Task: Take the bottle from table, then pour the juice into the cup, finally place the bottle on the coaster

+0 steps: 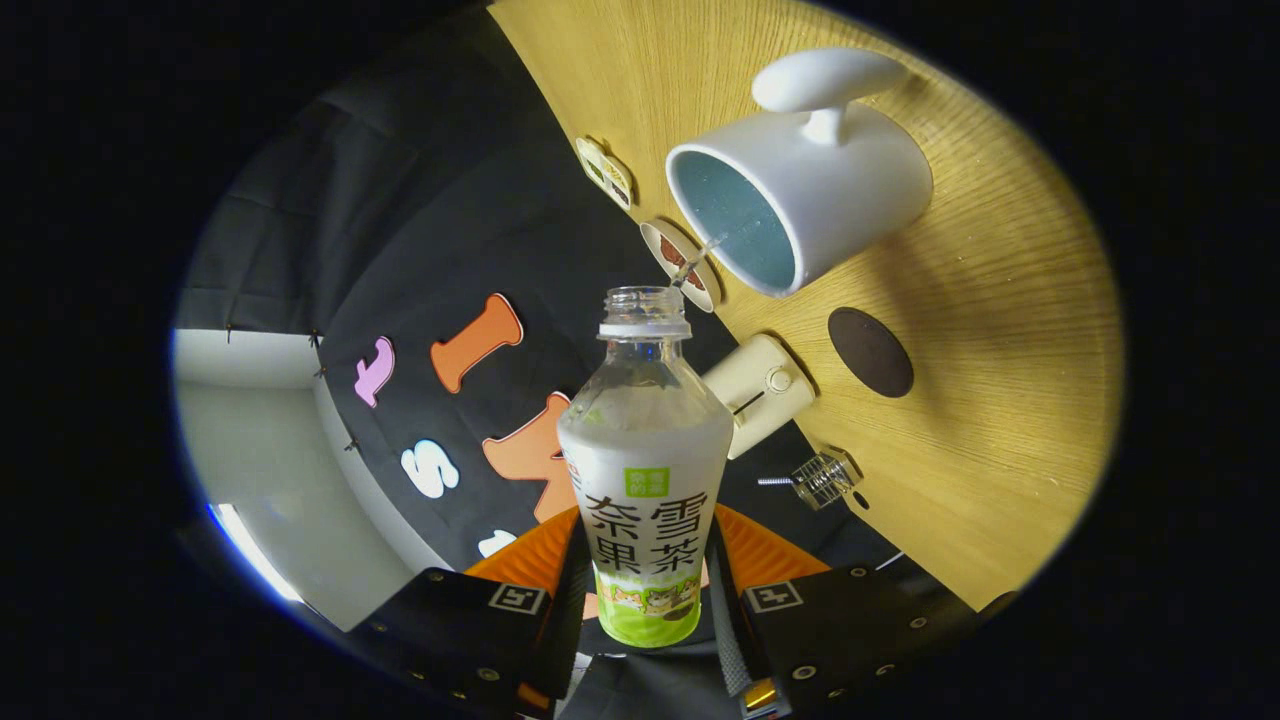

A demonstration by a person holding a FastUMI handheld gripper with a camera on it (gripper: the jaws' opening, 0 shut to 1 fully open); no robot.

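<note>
My gripper [645,590] is shut on a clear uncapped bottle [645,480] with a white and green label, one finger pressing on each side of its lower body. The whole view is rolled, so the bottle is tipped over. A thin stream of liquid [698,262] runs from the bottle's mouth toward the white cup [800,185], which stands on the wooden table [1000,400] just beyond the bottle. The cup has a pale blue inside and a thick handle. A dark round coaster [870,351] lies on the table beside the cup.
Along the table's edge by the black cloth wall sit two small round patterned discs [605,170], a cream box-shaped device [765,390] with a button, and a small clear ribbed object [822,478]. A white wall shows beyond the cloth.
</note>
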